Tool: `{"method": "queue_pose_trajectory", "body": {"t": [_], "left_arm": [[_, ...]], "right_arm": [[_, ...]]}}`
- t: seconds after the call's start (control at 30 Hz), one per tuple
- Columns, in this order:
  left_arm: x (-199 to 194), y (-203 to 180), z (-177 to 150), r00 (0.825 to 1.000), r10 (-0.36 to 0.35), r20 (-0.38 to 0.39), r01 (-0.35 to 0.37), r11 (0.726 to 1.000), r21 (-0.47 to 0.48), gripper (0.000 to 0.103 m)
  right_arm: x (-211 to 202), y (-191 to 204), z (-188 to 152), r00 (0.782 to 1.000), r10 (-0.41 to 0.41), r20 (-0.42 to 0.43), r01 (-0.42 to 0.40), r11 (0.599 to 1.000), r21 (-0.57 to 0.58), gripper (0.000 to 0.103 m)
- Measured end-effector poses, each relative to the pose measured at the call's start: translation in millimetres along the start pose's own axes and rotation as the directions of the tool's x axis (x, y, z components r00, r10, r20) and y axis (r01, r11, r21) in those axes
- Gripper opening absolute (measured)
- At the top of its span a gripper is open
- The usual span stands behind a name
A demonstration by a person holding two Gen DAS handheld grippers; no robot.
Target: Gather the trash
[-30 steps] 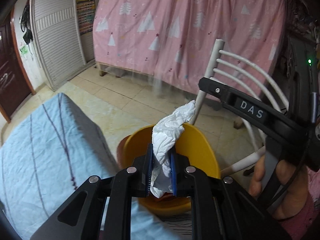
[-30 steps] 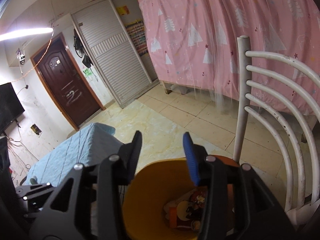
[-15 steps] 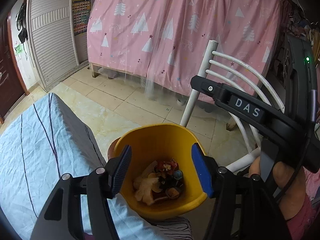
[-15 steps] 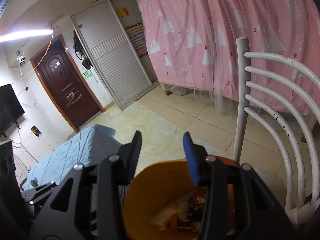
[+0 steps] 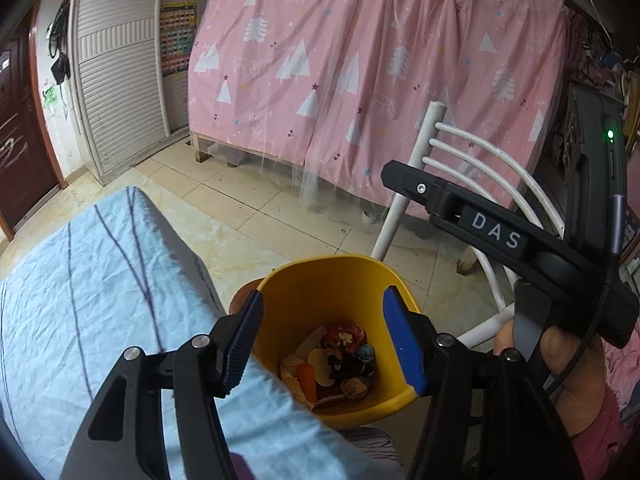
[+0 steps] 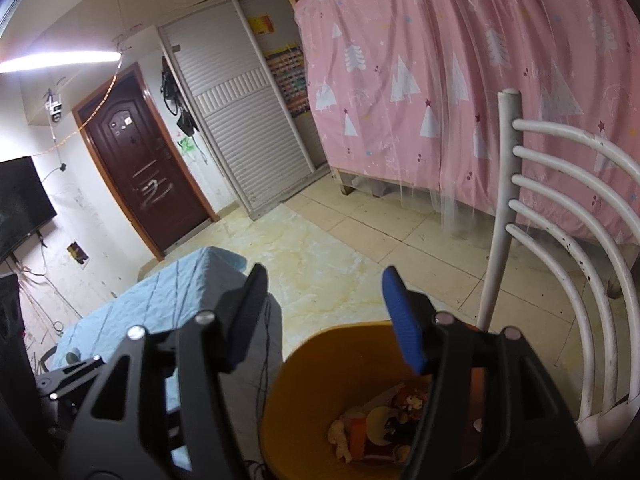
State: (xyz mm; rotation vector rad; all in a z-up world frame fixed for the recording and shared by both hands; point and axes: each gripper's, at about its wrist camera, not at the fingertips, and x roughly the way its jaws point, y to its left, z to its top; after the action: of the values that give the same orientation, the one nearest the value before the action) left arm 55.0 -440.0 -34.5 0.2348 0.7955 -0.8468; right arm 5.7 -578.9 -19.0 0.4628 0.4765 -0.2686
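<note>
A yellow trash bin (image 5: 328,280) stands on the floor beside the table, with mixed colourful trash (image 5: 340,360) in its bottom. My left gripper (image 5: 324,344) is open and empty just above the bin's mouth. My right gripper (image 6: 324,320) is open and empty, above the same bin (image 6: 320,368) near its left rim; its trash (image 6: 376,424) shows below. The right gripper's black body marked DAS (image 5: 496,236) shows at the right of the left wrist view. The white tissue is not clearly visible.
A table with a light blue cloth (image 5: 80,288) is left of the bin. A white metal chair (image 6: 560,240) stands right of the bin. A pink curtain (image 5: 380,80) hangs behind, with tiled floor (image 5: 248,200) between. A brown door (image 6: 140,160) is at far left.
One second ago my left gripper was shut on a crumpled white tissue over the bin. It opened and let the tissue go, and has since lifted back slightly. The right gripper has barely moved.
</note>
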Motion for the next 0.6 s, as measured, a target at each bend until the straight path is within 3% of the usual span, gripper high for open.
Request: {"method": "queue_pose_trajectory", "body": {"t": [0.07,0.13,0.23,0.43,0.6], "left_arm": [[-8.3,6.9,-1.4,1.000,0.003,0.016,-0.002,1.000,-0.016,0.054],[-18.5,15.7,-3.6,0.999,0.013,0.037,-0.011,0.999,-0.034,0.055],[-33.8,29.5,-8.0,0.996,0.048,0.069,-0.044,0.997,-0.055,0.060],[-64.9,51.4,-18.8,0.980,0.136,0.147,-0.123,0.988,-0.096,0.073],[-92.6,74.1,-27.6,0.955,0.213,0.208,-0.184,0.971,-0.151,0.079]], "right_arm": [[-1.4,6.6,1.1,1.000,0.005,0.005,-0.005,1.000,-0.007,0.065],[-3.9,10.6,0.6,1.000,0.018,0.014,-0.018,1.000,-0.005,0.081],[-6.4,19.7,1.1,0.999,0.034,0.022,-0.034,0.999,-0.014,0.087],[-10.0,54.7,0.3,0.997,0.072,0.034,-0.070,0.995,-0.077,0.097],[-14.9,88.4,-5.0,0.994,0.086,0.067,-0.076,0.987,-0.142,0.097]]}}
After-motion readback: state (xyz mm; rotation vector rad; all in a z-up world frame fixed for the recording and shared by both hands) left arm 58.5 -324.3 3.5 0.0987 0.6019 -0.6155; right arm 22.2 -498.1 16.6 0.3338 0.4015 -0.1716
